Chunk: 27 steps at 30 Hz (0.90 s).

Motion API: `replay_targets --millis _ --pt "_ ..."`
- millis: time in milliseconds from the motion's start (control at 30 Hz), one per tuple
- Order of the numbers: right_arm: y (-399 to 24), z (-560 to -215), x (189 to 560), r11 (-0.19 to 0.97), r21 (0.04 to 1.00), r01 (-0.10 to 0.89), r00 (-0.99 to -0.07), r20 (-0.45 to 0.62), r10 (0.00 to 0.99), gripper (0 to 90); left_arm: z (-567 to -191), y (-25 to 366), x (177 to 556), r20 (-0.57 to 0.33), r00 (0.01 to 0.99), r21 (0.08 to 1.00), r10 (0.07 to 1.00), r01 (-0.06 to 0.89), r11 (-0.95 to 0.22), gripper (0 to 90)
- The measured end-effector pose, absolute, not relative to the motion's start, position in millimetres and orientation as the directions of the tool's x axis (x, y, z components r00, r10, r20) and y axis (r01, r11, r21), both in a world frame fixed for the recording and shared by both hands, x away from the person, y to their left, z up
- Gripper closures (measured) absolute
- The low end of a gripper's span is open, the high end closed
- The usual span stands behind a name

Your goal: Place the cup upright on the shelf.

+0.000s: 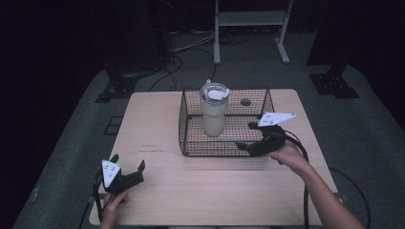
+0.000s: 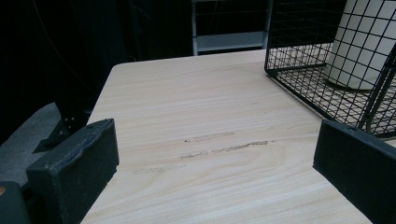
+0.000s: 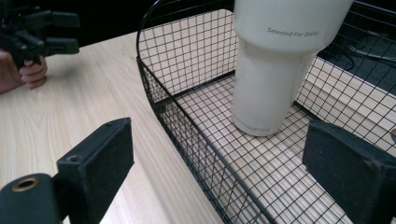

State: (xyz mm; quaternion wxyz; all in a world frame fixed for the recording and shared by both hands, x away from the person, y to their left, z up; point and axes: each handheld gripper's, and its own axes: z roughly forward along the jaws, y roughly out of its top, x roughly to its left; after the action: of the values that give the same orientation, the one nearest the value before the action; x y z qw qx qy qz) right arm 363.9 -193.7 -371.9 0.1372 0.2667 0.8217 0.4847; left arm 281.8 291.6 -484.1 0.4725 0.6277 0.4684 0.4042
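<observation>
A black wire basket [image 1: 224, 153] stands on the wooden table [image 1: 215, 191], right of centre. Upright in its left half is a cream tumbler [image 1: 213, 112] with a clear lid. My right gripper [image 1: 245, 136] hovers at the basket's front right corner, open, nothing between its jaws. In the right gripper view [image 3: 219, 158] the jaws straddle the basket's front wall [image 3: 187, 135], with the tumbler [image 3: 275, 60] beyond. My left gripper [image 1: 128, 162] is open and empty near the table's front left. Its own view [image 2: 215, 154] looks over bare wood toward the basket [image 2: 299, 88] and tumbler [image 2: 359, 46].
A small dark round thing [image 1: 245, 101] lies at the basket's back right. Past the table's far edge, a white metal frame [image 1: 248, 28], cables [image 1: 191, 47] and black stand feet [image 1: 334, 83] sit on the grey floor. Bare wood stretches left of and in front of the basket.
</observation>
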Motion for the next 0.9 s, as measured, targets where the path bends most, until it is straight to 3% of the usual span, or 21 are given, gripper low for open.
replay_targets --millis 900 --pt "-218.6 -401.3 322.3 0.400 0.862 0.312 -0.812 0.024 0.583 8.2 -484.1 291.1 281.9 0.069 0.235 0.971 0.970 0.206 -0.119 0.0"
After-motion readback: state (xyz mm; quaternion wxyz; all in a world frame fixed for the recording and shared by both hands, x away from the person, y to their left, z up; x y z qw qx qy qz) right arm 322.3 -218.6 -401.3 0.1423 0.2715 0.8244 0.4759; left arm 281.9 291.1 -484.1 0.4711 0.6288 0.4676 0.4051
